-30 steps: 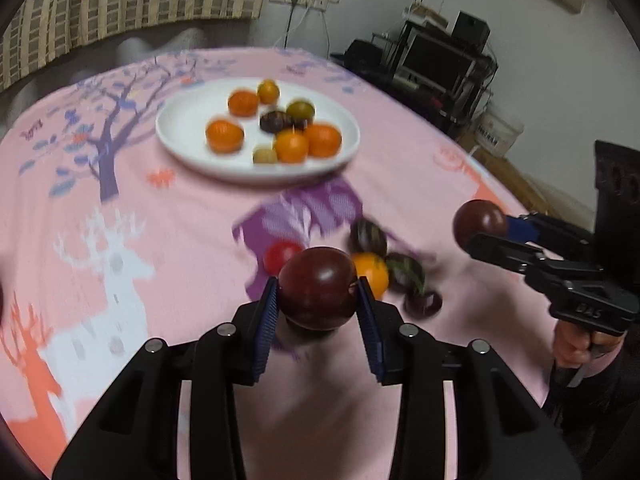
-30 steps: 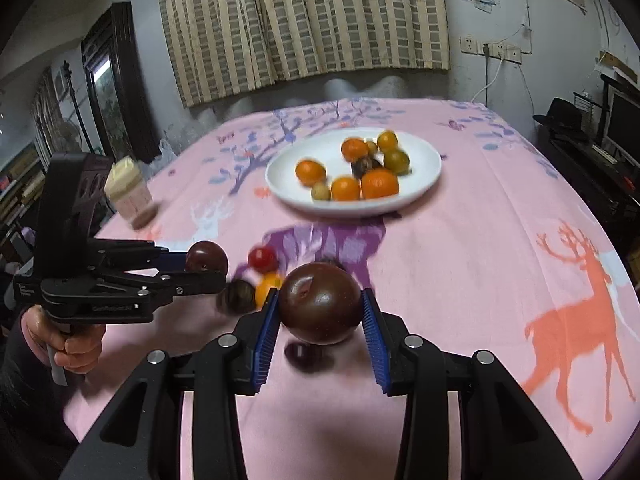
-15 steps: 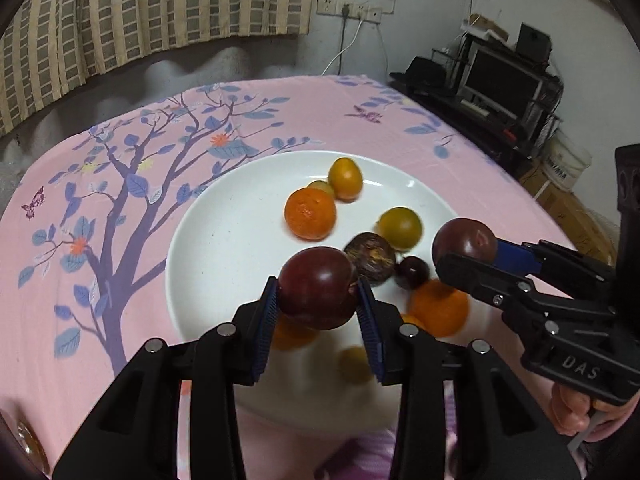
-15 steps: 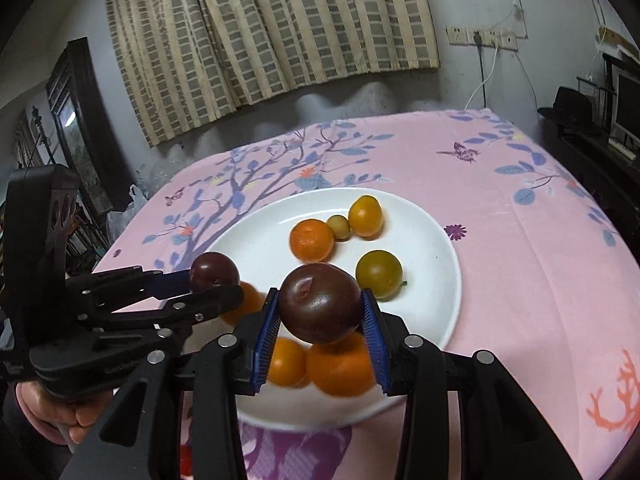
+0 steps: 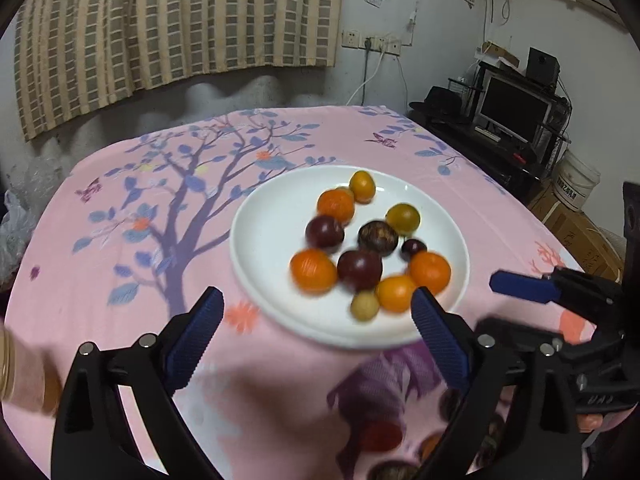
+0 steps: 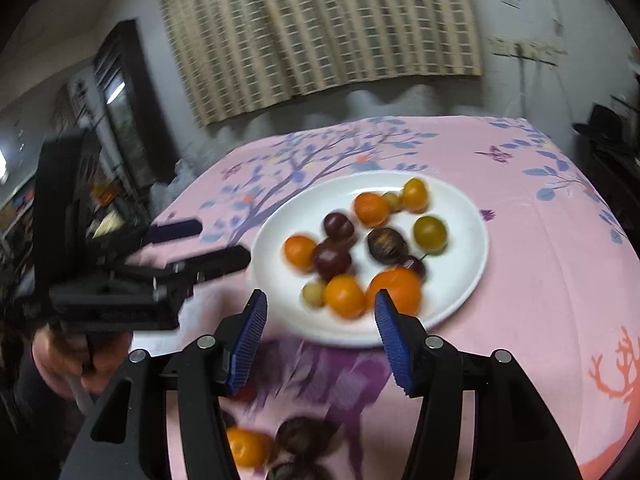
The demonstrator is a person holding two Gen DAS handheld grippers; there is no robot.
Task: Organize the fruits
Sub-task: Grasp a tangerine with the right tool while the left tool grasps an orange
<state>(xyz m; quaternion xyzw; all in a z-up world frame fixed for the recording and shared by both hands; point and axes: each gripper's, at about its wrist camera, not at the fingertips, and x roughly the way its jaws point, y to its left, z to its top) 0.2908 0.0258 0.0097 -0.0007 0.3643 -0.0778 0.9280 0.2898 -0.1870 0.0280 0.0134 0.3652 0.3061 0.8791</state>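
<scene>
— Fruits (image 5: 352,248) are seen piled on the white plate (image 5: 260,256), which is set on the pink cloth (image 5: 120,208) past the tree print. Two dark plums (image 5: 359,269) are lodged among the oranges (image 5: 313,271), with a greenish one (image 5: 403,217) at the far side.

— And how are the grippers held?

— The left gripper (image 5: 316,330) is spread wide, and nothing is gripped between its blue pads (image 5: 196,332). It is held just short of the plate's near rim. The right gripper (image 6: 318,338) is likewise parted, though less widely, and nothing is clasped by it either.

— Can each be seen from the other camera?

— Yes. The right gripper is shown at the right edge of the left view, fingers apart and bare. The left one is shown at the left of the right view, blurred, beside the plate.

— Is any fruit left off the plate?

— Some is. An orange (image 6: 246,446) and a few dark fruits (image 6: 306,436) are found on the cloth below the right gripper, near the purple print. They are blurred, so their kinds cannot be told.
</scene>
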